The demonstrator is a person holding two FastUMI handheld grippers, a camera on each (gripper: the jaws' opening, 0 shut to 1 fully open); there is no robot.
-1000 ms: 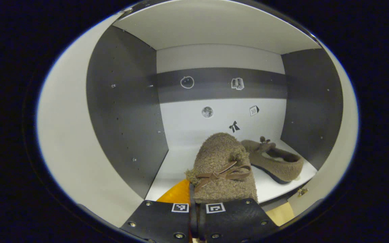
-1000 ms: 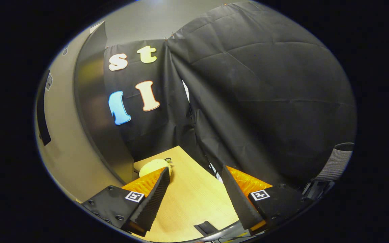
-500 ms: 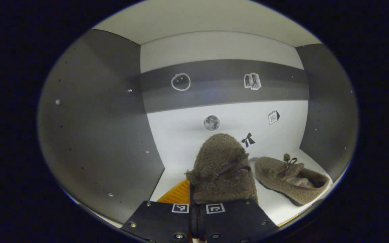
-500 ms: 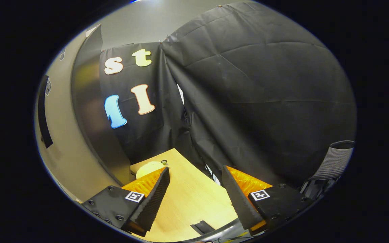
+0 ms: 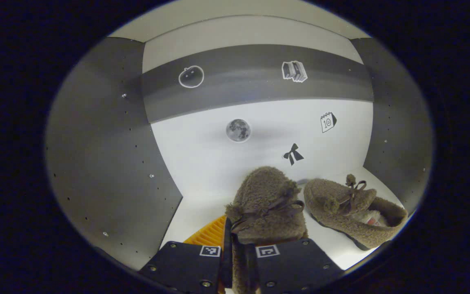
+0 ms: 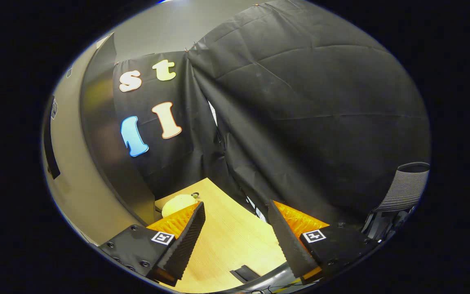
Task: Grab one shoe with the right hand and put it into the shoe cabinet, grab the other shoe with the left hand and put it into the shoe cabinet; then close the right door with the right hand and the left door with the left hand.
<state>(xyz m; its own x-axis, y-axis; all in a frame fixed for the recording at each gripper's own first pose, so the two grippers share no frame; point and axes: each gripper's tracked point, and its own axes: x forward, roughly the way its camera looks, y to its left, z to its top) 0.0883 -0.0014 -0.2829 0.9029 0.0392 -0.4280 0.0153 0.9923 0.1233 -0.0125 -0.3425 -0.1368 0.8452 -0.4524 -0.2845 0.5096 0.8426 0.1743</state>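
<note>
I see the inside of the shoe cabinet (image 5: 108, 143) in the left gripper view, with dark side walls and a white floor. My left gripper (image 5: 239, 245) is deep inside, shut on the heel of a fuzzy brown shoe (image 5: 267, 200) whose toe points at the back wall just above the floor. The second brown shoe (image 5: 353, 212) lies on the floor to its right, close beside it. In the right gripper view, my right gripper (image 6: 235, 204) stands open and holds nothing, above a wooden table (image 6: 235, 245).
A beige panel of the cabinet with a dark handle (image 6: 49, 139) and a dark glossy panel (image 6: 104, 147) stand left of the right gripper. A pale yellow round object (image 6: 178, 202) lies on the table by its left finger. A grey chair (image 6: 402, 188) is at far right.
The left gripper carried the shoe deeper into the cabinet and lower toward the floor, and its fingers now stand slightly wider apart. The right gripper drifted only slightly.
</note>
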